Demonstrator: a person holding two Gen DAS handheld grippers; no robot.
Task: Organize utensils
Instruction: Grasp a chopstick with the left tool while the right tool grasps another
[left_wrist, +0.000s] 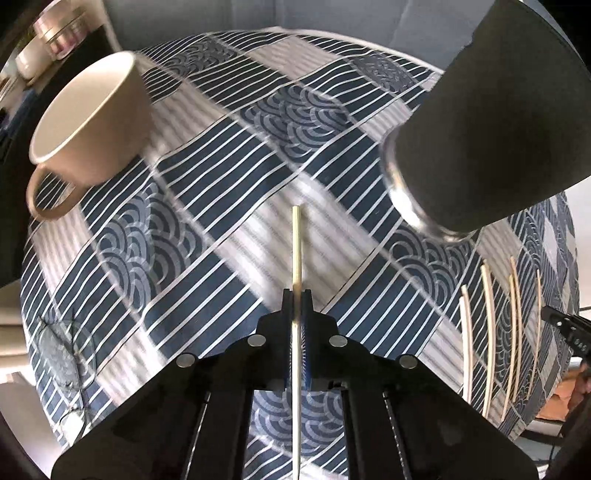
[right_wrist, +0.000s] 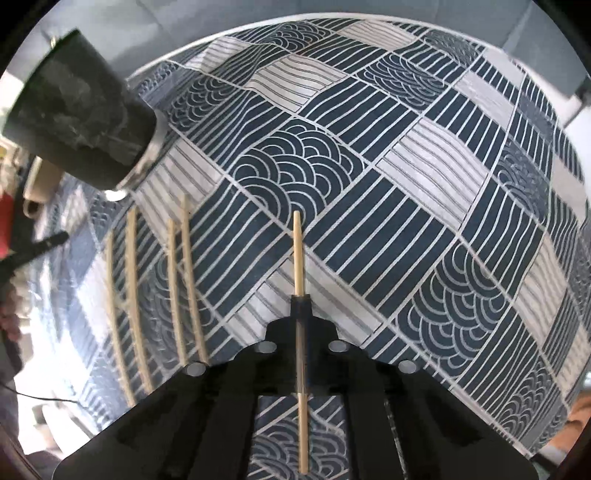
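The left gripper (left_wrist: 297, 295) is clamped on one chopstick (left_wrist: 296, 247), and the right gripper (right_wrist: 301, 301) on another chopstick (right_wrist: 297, 254). To do well, carry each steadily to the dark holder (right_wrist: 81, 110) at ten o'clock, tip down. Four pale, thin, straight chopsticks (right_wrist: 155, 288) lie parallel on the patterned cloth (right_wrist: 406, 184) at nine o'clock.

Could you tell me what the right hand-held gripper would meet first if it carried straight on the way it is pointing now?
Most likely the blue-and-white patterned tablecloth. The right hand-held gripper, shut on a pale wooden chopstick, points down at bare cloth; the chopstick's tip would touch first. Depth is hard to judge.
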